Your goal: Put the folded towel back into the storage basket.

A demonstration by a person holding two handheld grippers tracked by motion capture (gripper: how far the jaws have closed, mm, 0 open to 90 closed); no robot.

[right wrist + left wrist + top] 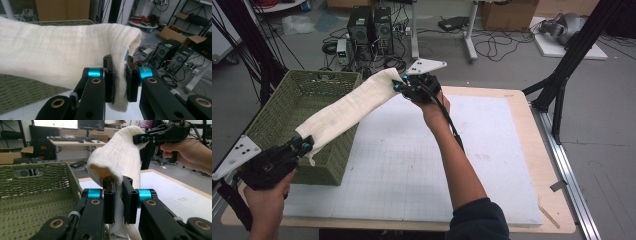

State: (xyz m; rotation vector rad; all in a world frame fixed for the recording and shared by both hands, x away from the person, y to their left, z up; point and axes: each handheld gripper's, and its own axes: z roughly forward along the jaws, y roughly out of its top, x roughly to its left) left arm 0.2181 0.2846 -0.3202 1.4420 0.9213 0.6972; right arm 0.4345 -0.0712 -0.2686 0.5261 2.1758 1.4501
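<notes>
I have the cream cloth (352, 107) stretched in the air over the green basket (272, 120) at nine o'clock on the counter (512, 150). Left tongs (304, 146) and right tongs (399, 86) clamp its ends. It looks light, limp and saggy; end grips suit it.
</notes>
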